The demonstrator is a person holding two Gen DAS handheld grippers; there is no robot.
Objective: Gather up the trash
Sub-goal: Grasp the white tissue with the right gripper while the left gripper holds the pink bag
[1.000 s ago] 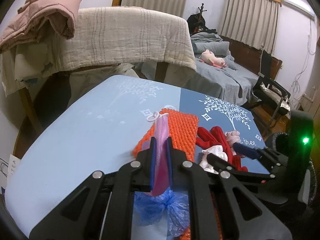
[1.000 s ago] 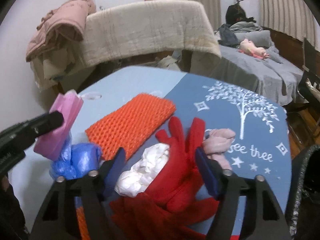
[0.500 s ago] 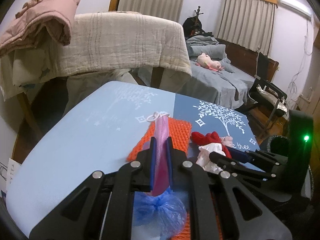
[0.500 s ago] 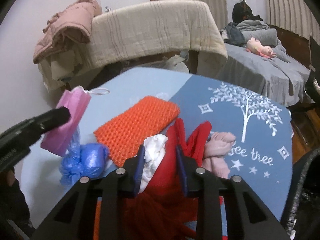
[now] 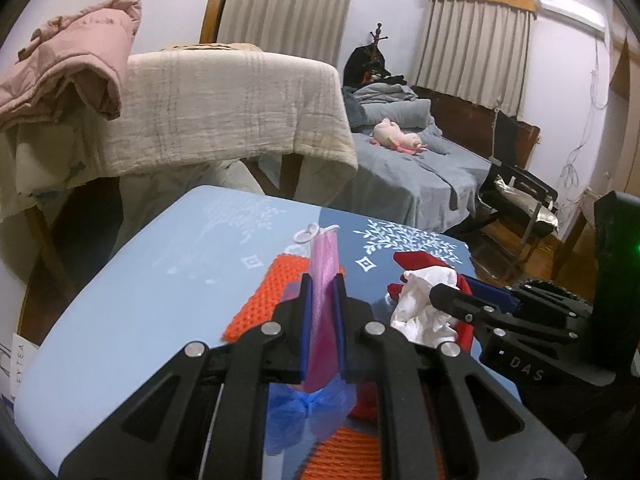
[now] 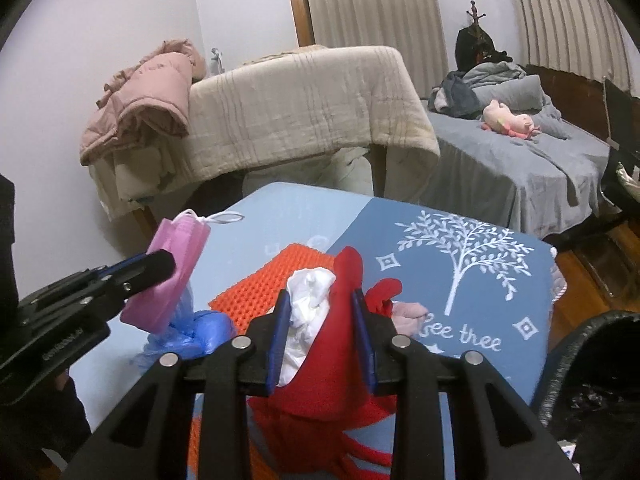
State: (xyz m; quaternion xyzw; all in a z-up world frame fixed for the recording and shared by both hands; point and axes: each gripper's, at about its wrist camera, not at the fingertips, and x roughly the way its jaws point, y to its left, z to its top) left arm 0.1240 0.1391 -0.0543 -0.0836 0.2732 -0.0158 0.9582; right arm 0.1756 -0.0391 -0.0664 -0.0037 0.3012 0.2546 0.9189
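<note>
**Over the tree-print table: both grippers carrying trash**

Above the blue table (image 6: 472,280), the white crumpled tissue (image 6: 308,300) is sitting between the right gripper (image 6: 320,328)'s blue pads, pressed there together with a fold of the red glove (image 6: 340,344). The jaws are clamping on both at once, probably because the tissue was lying on the glove, so the cloth is coming along with the paper. That glove is likely not trash, and it may need shaking loose before any drop.

Left of the tissue, over the table's pale half, the left gripper (image 5: 322,300) is pinching a pink face mask (image 5: 324,276) with its jaws nearly closed. A blue plastic bag (image 6: 192,332) is dangling under the mask, apparently caught in the same grip. An orange knitted mat (image 6: 256,296) is lying flat on the table beneath both loads, and a pale pink cloth (image 6: 408,314) is resting just beside the glove.

Only the right wrist view is showing the dark bin (image 6: 592,364) at the table's right edge, seemingly the place for these pieces, as well as the mask's broad side. Only the left wrist view is showing the mask edge-on between the pads, and the right gripper from the side with tissue bulging out of it.
</note>
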